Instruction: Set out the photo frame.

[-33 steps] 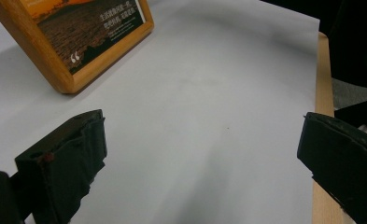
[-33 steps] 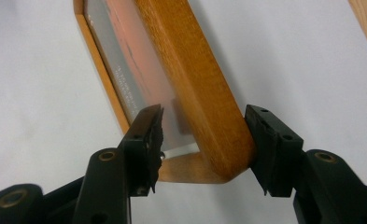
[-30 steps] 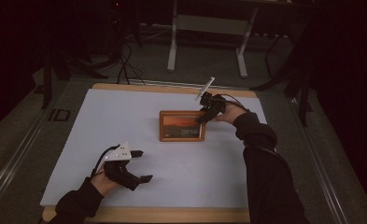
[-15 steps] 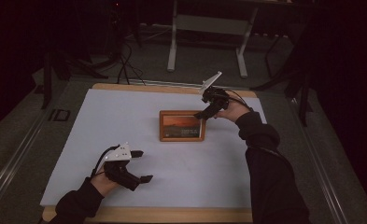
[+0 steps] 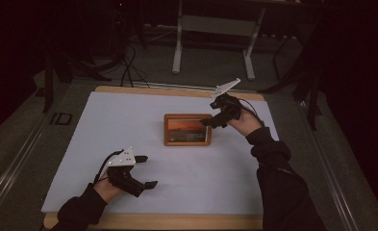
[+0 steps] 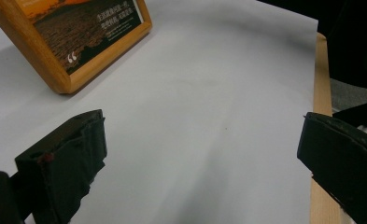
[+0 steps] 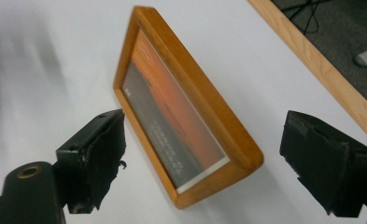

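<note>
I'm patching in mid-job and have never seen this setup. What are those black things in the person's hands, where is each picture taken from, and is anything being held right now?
A person holds a handheld two-jaw tool in each hand. The high view looks down on the table's white sheet. On it stands a wooden-framed picture of an orange sunset. The left gripper rests near the front edge, jaws open with nothing between them. The right gripper is at the frame's right top corner. The other two pictures come from cameras riding on each gripper. In the right gripper view the jaws, which have just been opening, stand wide to either side of the frame without touching it. Nothing is held.
</note>
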A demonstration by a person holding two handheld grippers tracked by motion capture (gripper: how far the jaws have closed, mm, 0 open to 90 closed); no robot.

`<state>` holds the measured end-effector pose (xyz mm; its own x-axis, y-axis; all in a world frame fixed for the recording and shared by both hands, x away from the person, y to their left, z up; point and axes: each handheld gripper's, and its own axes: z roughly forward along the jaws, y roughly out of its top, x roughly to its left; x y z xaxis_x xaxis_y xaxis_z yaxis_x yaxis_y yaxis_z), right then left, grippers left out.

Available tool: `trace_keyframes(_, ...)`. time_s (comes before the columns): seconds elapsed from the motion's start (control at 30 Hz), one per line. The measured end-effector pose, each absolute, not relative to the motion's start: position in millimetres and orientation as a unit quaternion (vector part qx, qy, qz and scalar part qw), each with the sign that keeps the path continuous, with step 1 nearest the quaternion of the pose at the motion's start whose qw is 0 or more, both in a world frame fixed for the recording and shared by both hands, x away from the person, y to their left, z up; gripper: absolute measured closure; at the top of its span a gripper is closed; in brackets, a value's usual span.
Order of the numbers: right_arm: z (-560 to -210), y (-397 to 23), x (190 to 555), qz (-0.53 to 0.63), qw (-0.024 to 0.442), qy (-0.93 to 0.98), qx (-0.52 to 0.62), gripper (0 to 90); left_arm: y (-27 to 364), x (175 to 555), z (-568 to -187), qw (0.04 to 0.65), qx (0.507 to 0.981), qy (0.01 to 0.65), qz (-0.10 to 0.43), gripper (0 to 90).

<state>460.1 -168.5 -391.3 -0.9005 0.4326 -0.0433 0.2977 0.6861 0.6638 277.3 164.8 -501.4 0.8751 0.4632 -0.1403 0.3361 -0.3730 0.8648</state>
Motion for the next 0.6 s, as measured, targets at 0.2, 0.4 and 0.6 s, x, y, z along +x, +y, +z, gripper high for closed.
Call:
trace_keyframes(0.2,-393.4,-175.8,443.4,0.370,0.092,0.902,0.203,14.0,165.2,277.3,-500.9,0.503,0.828,0.242,0.065,1.9)
trace_keyframes(0.4,-404.1,-182.1,421.4,0.389,0.095,0.894,0.203,14.0,164.4,276.7,-500.6,0.502,0.828,0.240,0.065,1.9)
trace_keyframes(0.6,-416.1,-187.9,406.0,0.413,0.084,0.884,0.205,14.0,165.0,276.9,-500.7,0.503,0.827,0.242,0.065,1.9)
